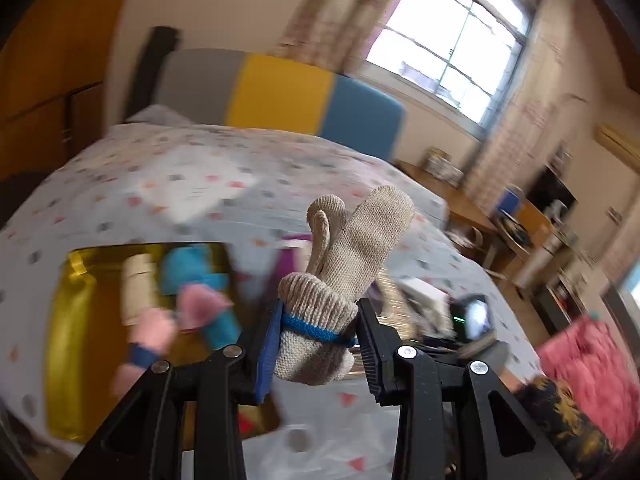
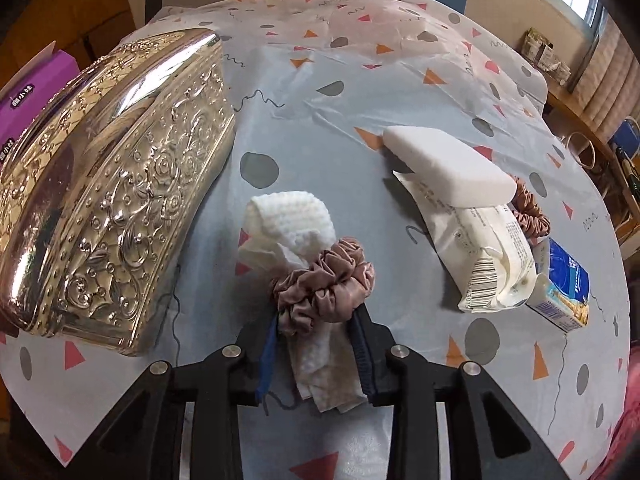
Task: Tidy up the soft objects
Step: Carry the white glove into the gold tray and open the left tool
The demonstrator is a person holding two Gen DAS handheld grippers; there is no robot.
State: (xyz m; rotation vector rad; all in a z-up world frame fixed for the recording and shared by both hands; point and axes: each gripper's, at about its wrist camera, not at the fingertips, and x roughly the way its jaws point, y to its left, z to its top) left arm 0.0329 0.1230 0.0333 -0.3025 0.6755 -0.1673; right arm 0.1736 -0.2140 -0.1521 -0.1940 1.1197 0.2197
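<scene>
My left gripper (image 1: 318, 340) is shut on a beige knit glove (image 1: 348, 264) with a blue cuff band, held up above the table. Below and to its left a gold open box (image 1: 76, 320) holds a teal glove (image 1: 196, 272), a pink glove (image 1: 200, 304) and a cream roll (image 1: 138, 284); this view is blurred. My right gripper (image 2: 320, 344) is shut on a white cloth (image 2: 296, 224) bundled with a dusty-pink scrunchie (image 2: 324, 284), low over the table.
An ornate silver lid (image 2: 116, 184) lies to the left of the right gripper. A white sponge (image 2: 448, 164), a wipes packet (image 2: 480, 256), a second scrunchie (image 2: 530, 208) and a small blue carton (image 2: 564, 284) lie at right. A purple box (image 2: 28, 92) stands far left.
</scene>
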